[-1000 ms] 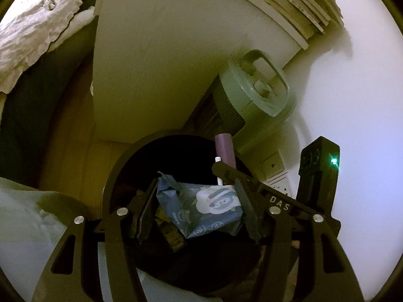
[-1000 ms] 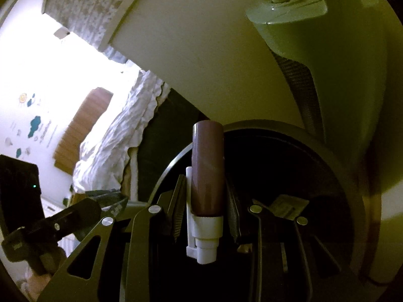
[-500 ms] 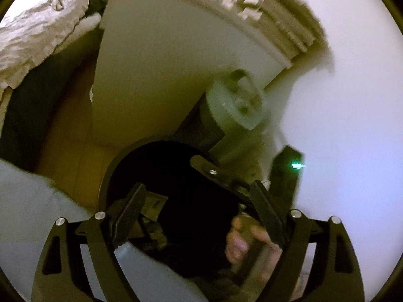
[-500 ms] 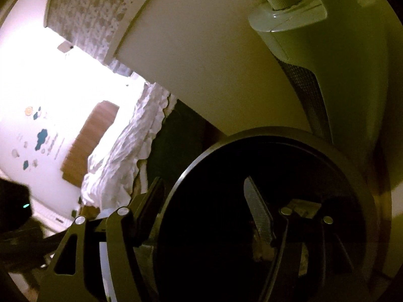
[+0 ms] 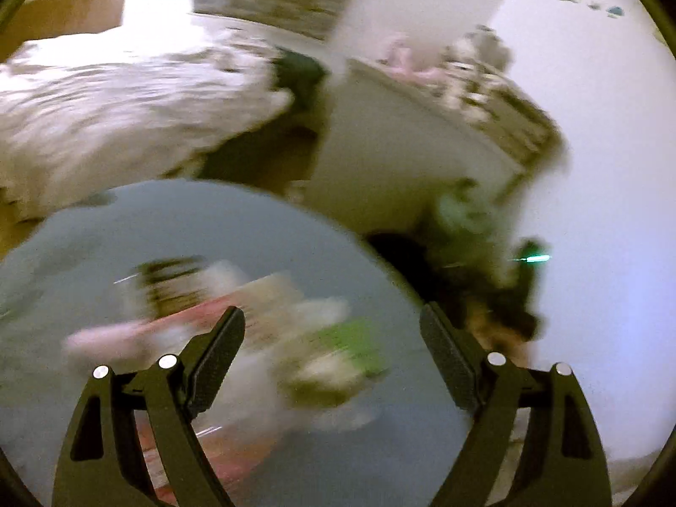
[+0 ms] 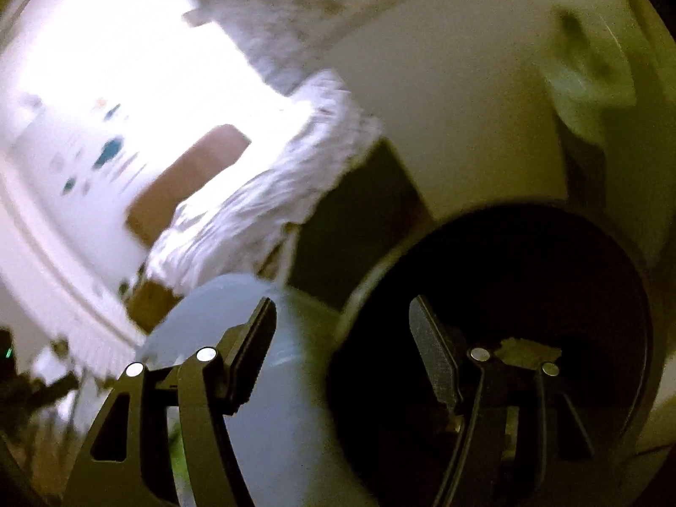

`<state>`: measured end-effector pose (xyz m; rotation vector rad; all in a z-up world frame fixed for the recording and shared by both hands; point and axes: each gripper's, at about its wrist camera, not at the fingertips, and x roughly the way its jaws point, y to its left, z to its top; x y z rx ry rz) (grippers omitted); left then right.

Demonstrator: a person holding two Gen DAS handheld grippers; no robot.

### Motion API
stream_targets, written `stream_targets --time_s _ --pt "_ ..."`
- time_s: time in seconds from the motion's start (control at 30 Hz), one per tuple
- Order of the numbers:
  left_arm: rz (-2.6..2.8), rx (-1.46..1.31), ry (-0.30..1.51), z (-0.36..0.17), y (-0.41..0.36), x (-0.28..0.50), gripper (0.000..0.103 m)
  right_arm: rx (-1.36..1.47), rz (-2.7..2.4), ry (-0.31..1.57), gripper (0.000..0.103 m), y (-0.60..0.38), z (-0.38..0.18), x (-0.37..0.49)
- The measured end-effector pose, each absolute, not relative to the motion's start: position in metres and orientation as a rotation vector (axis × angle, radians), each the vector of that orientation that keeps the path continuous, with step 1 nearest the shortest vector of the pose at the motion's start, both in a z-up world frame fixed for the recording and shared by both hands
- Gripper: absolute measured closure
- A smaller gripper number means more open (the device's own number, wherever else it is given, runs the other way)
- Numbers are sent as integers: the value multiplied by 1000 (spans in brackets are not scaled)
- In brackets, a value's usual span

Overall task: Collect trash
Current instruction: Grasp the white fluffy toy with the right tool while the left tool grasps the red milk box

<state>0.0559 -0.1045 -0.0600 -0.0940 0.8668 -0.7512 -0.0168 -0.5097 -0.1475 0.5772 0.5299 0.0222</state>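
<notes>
Left hand-held gripper (image 5: 331, 333) first: jaws spread wide, nothing between them. It hangs over a round grey-blue tabletop (image 5: 126, 228) with a heap of trash on it, all badly motion-blurred. I can make out a pink wrapper (image 5: 139, 331), something green (image 5: 352, 333) and some white bits, but can't tell what any of them really are. The pile sits just beyond and between the fingertips, not touching them as far as I can see. Off past the table's right edge there's the dark mouth of the trash bin (image 5: 397, 249), and a smeared green light from the other tool beside it.

Right hand-held gripper (image 6: 342, 319) is also spread open and holding nothing. Its right finger (image 6: 431, 359) hangs over the black bin (image 6: 528, 279), its left one over the grey-blue tabletop (image 6: 270, 401), which sits right beside the bin rim. A scrap of pale paper (image 6: 528, 348) shows low in the bin behind the finger.

Further out: a rumpled white bed (image 6: 262, 207) with a wooden headboard (image 6: 186, 173), a cream cabinet side (image 6: 464, 118) behind the bin, and a pale green appliance (image 6: 587, 84) top right, too blurry to name.
</notes>
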Motion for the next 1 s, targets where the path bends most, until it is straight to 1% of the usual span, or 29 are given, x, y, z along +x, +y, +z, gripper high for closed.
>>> stream_targets --time_s 0.03,0.07,0.13,0.23,0.3,0.37,0.4,0.43,0.47,0.5,0.53,0.57,0.6,0.63,0.67,0.77,0.8,1.0 --pt "-722 -79 871 -65 -90 55 19 553 55 516 37 -495 -139 -22" --pt "-689 -57 882 -74 -73 54 19 535 116 502 33 -473 -127 -28" --pt "-655 -30 917 -91 -50 53 19 473 228 506 27 -425 -107 -34" --pt "-643 -2 962 -112 -31 48 19 282 369 562 27 -339 -83 -28" --pt "-642 32 959 -118 -28 43 19 187 442 619 27 -289 -77 -17" --pt "-658 71 950 -121 -32 36 19 149 481 676 27 -258 -79 -4" --pt "-658 82 947 -124 -31 34 17 125 484 705 27 -244 -81 1" --pt "-649 105 944 -126 -35 31 14 82 475 753 27 -228 -87 10" --pt "-634 128 934 -129 -36 29 6 52 460 788 27 -218 -92 17" --pt "-624 151 918 -132 -38 29 5 22 439 822 27 -210 -98 21" --pt "-619 168 918 -136 -39 26 5 -4 411 854 28 -202 -104 26" --pt "-612 186 923 -138 -42 26 5 -12 394 879 39 -198 -109 30" --pt "-622 184 921 -139 -43 28 5 -10 389 896 45 -196 -112 32" --pt "-633 168 921 -141 -44 30 5 -1 379 917 54 -195 -116 31" --pt "-641 157 925 -142 -45 32 5 12 373 921 56 -195 -118 32" --pt "-642 150 904 -144 -45 36 6 110 400 888 59 -208 -116 25" --pt "-646 148 906 -144 -47 38 11 140 413 873 59 -217 -116 24" --pt "-636 140 901 -141 -46 28 11 294 470 784 59 -255 -98 5"
